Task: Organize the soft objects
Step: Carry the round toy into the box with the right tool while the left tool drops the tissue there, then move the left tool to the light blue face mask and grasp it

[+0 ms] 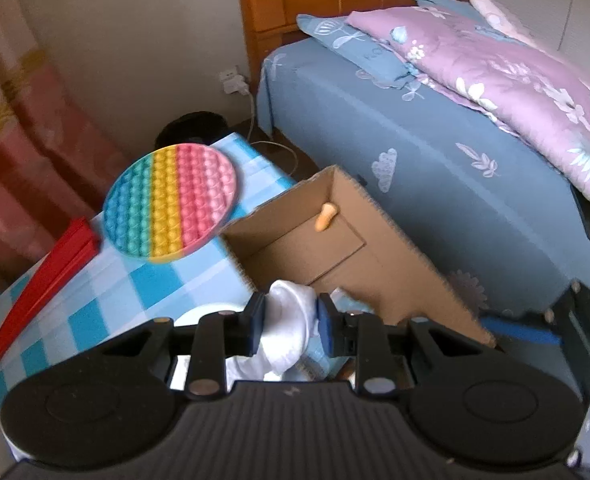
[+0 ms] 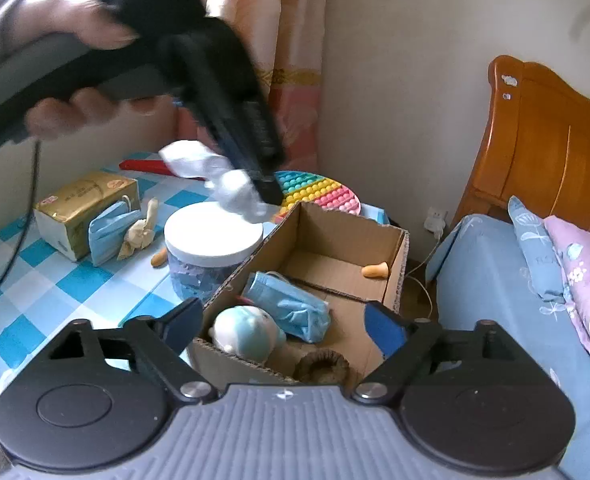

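Observation:
My left gripper (image 1: 289, 308) is shut on a white sock (image 1: 287, 336), held above the near end of an open cardboard box (image 1: 375, 216). From the right wrist view, the left gripper (image 2: 265, 192) and the sock (image 2: 215, 176) hang over a white-lidded jar (image 2: 213, 228) beside the box (image 2: 395, 264). My right gripper (image 2: 285, 322) stands open over the box's near end with nothing between its fingers. Inside the box lie a blue face mask (image 2: 291, 308), a white and blue plush toy (image 2: 251, 332), an orange earplug (image 2: 375, 270) and a brown furry item (image 2: 323, 366).
On the blue-checked table (image 2: 35, 300) sit a tissue pack (image 2: 83, 204), another face mask (image 2: 111, 228), a cream cloth piece (image 2: 139, 236), an earplug (image 2: 159, 258), a rainbow bubble mat (image 1: 171, 204) and a red strip (image 1: 43, 280). A bed (image 1: 435, 152) stands right of the box.

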`<action>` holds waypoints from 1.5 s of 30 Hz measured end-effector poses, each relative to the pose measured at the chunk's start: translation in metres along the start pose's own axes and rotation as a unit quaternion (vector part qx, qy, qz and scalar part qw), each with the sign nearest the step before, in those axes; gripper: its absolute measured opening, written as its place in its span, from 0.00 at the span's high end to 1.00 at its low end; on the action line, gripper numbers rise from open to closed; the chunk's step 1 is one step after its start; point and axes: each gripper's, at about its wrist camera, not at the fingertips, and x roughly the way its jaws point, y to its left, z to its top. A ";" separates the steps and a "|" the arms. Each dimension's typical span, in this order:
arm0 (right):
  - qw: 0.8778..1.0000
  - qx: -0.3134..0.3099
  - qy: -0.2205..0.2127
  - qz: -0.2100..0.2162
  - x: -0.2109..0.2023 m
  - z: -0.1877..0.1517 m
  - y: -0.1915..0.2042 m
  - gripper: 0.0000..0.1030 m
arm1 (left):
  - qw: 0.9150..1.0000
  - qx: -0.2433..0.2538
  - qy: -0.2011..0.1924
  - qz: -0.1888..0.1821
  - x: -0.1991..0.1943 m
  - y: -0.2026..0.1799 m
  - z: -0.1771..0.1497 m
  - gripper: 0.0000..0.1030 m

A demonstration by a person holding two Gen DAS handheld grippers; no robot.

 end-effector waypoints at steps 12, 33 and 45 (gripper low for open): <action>0.998 0.033 0.023 0.043 -0.008 -0.003 0.000 0.00 | 1.000 0.001 0.014 -0.011 0.047 -0.024 0.035 0.72; 0.998 0.031 0.032 0.053 -0.028 0.001 0.025 0.00 | 0.999 -0.025 -0.024 0.021 -0.008 -0.001 0.003 0.17; 0.997 0.052 0.046 0.041 -0.043 0.000 0.050 0.00 | 0.996 -0.066 -0.042 0.039 -0.053 0.036 -0.056 0.13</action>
